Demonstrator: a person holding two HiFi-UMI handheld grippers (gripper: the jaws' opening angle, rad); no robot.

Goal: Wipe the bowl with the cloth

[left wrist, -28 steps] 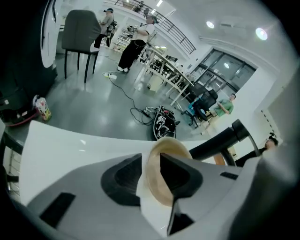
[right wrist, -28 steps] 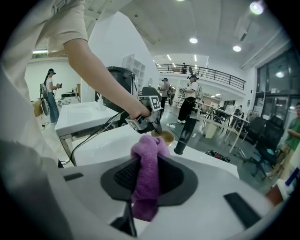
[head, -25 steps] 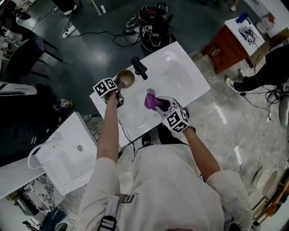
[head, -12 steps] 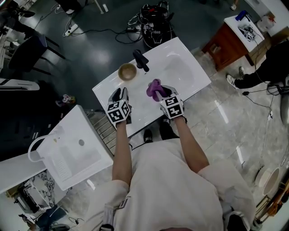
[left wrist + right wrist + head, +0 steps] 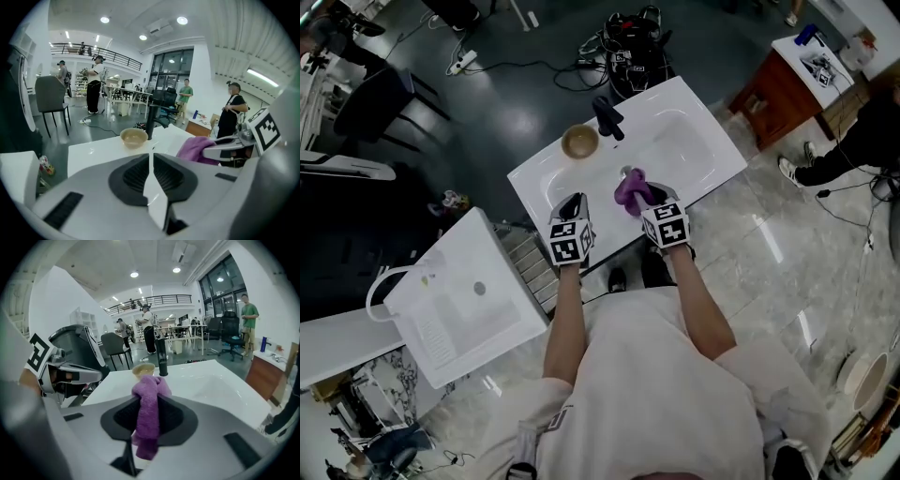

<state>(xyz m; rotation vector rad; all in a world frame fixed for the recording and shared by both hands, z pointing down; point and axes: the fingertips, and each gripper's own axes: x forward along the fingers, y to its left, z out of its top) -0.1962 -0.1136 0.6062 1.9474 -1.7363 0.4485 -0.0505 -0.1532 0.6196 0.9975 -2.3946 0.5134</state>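
Two grippers: my right gripper (image 5: 643, 195) clamps the purple terry cloth (image 5: 630, 187); my left gripper (image 5: 574, 202), jaws just closed nearly together, holds nothing. The tan round bowl (image 5: 580, 142) stands well apart on the white counter (image 5: 698, 155); I judge its rim needs steadying first.

Soft fuzzy cloth (image 5: 630, 190), glossy white counter (image 5: 698, 155), smooth bowl (image 5: 579, 142)

Ceiling lights (image 5: 182, 20) brighten both fisheye gripper views, their edges bent and ringed in black. The head view is dimmer; glare patches the dark floor (image 5: 517, 120) and white counter (image 5: 694, 159).
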